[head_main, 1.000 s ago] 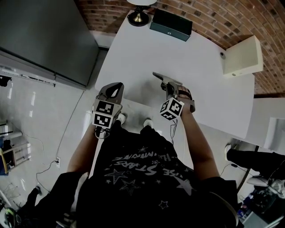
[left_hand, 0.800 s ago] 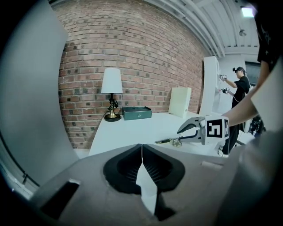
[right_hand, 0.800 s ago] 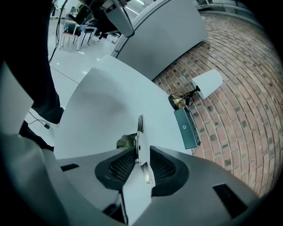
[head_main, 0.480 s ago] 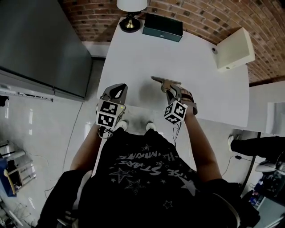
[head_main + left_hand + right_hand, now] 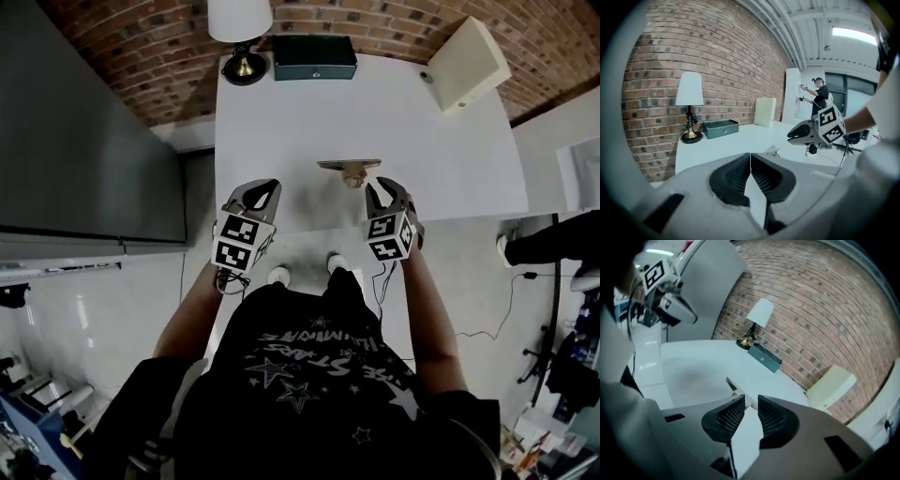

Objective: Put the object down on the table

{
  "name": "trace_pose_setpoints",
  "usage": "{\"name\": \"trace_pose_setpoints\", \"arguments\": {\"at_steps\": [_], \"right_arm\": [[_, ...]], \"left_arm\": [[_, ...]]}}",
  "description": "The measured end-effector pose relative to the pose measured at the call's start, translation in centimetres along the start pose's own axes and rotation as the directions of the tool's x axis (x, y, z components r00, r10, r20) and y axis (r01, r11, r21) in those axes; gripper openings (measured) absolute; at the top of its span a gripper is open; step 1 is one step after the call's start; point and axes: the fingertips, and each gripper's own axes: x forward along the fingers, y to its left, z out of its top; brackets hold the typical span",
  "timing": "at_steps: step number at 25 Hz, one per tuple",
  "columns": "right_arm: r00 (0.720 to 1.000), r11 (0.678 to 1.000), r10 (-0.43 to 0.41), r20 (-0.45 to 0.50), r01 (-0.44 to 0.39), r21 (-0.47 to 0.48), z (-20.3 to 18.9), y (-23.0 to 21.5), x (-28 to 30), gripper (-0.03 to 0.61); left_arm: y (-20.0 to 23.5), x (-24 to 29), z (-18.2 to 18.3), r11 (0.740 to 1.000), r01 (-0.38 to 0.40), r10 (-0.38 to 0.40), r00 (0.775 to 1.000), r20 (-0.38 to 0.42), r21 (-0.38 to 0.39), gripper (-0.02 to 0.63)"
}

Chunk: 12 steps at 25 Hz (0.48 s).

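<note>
The object (image 5: 349,170), a small tool with a flat tan blade and a short handle, lies on the white table (image 5: 300,112) near its front edge. My right gripper (image 5: 381,185) is just behind it and to the right, apart from it. Its jaws are closing, with a gap still between the pads and nothing in it. In the right gripper view the object (image 5: 733,385) lies just past the fingertips of the right gripper (image 5: 751,399). My left gripper (image 5: 265,186) hovers at the table's front left, pads together and empty (image 5: 750,154). From there the object (image 5: 772,151) shows as small.
A lamp (image 5: 241,28), a dark green box (image 5: 314,56) and a cream box (image 5: 464,52) stand along the table's far side by the brick wall. A grey cabinet (image 5: 84,141) is on the left. A person (image 5: 818,93) stands far off.
The right gripper has let go of the object and drawn back toward me; the object now lies alone on the table. The left gripper has barely moved.
</note>
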Motion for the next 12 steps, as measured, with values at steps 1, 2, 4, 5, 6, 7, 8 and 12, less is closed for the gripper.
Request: {"name": "trace_pose_setpoints", "arguments": {"at_steps": [1,2,4,5,6,7,8,12], "right_arm": [[1.0,0.997,-0.021,0.013,0.02,0.071,0.2,-0.2,-0.7,0.089],[0.999,0.989,-0.046,0.019,0.043,0.141,0.2,-0.4,-1.5,0.082],[0.996,0.963,-0.091,0.017,0.084,0.256,-0.2,-0.7,-3.0,0.057],[0.995,0.951,-0.103,0.014,0.094,0.296,-0.4,-0.7,-3.6,0.04],[0.994,0.941,-0.108,0.013,0.098,0.325,-0.6,-0.6,-4.2,0.014],[0.994,0.933,-0.113,0.011,0.102,0.346,-0.9,-0.6,-4.7,0.005],[0.993,0.926,-0.118,0.01,0.106,0.362,-1.3,-0.6,-5.3,0.005],[0.992,0.897,-0.126,0.005,0.112,0.429,-2.8,-0.9,-7.5,0.003]], "left_arm": [[-0.2,0.3,-0.1,1.0,0.025,-0.025,1.0,-0.006,0.009,0.021],[-0.6,0.6,-0.3,0.999,0.051,-0.051,0.999,-0.014,0.02,0.021],[-1.3,1.5,-0.5,0.994,0.1,-0.099,0.995,-0.031,0.043,0.021],[-1.7,1.9,-0.6,0.992,0.117,-0.115,0.993,-0.037,0.052,0.02],[-2.0,2.1,-0.6,0.99,0.129,-0.126,0.991,-0.041,0.058,0.021],[-2.5,2.3,-0.5,0.989,0.138,-0.135,0.99,-0.042,0.06,0.02],[-3.0,2.5,-0.5,0.987,0.146,-0.144,0.989,-0.04,0.06,0.021],[-5.6,2.7,-0.5,0.983,0.175,-0.172,0.984,-0.043,0.06,0.021]]}}
